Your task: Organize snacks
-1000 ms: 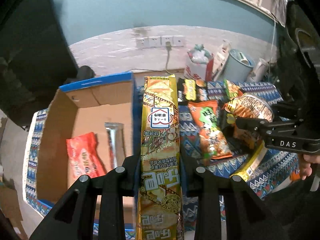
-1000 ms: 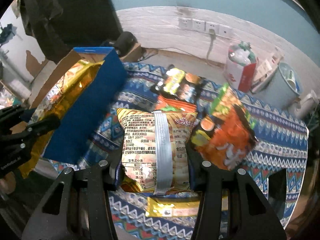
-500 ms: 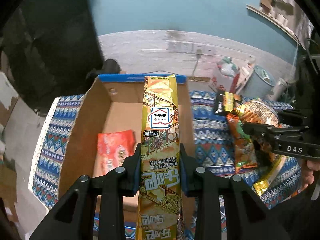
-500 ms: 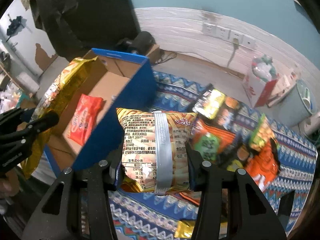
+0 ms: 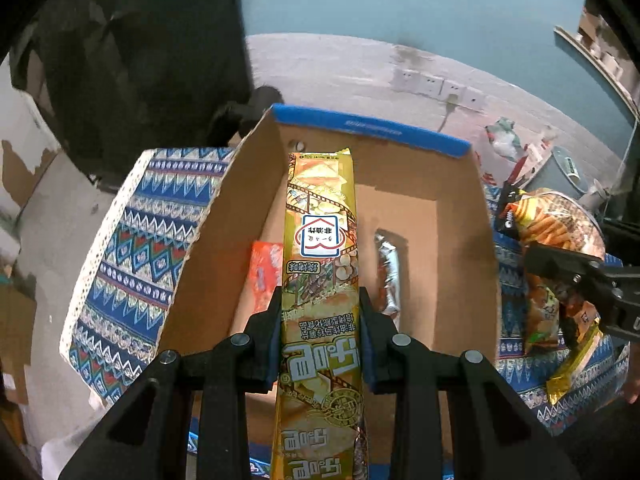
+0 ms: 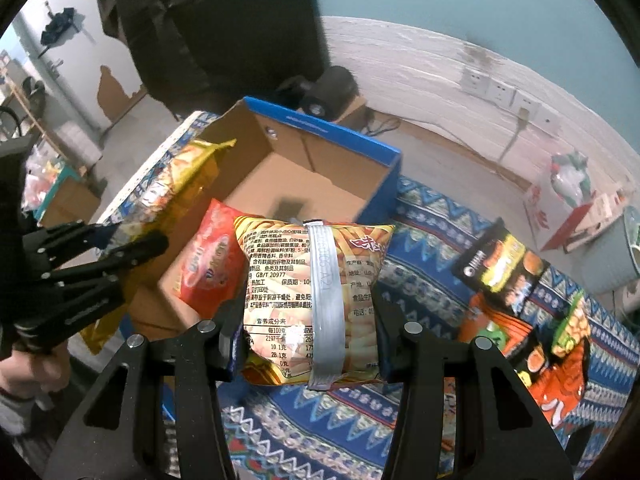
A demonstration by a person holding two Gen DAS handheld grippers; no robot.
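Both tongs loaded, poised at the cardboard box.

The left tongs [image 5: 320,336] clamp narrowly on a long gold packet [image 5: 320,248], edge-on, hanging over the open cardboard box [image 5: 372,124], apparently for dropping in beside the red packet [image 5: 265,268] and silver bar [image 5: 389,276] already inside. The right tongs [image 6: 306,340] grip a yellow crisp bag [image 6: 312,280] across its width, near the box's blue wall; more snacks [image 6: 520,300] wait on the patterned tabletop [image 6: 304,432].

We see a long golden snack pack [image 5: 320,280] held upright over the open cardboard box [image 5: 372,128]; a yellow fries bag [image 6: 316,300] is held beside its blue wall. Inside lie a red packet [image 5: 264,272] and a silver bar [image 5: 389,276].
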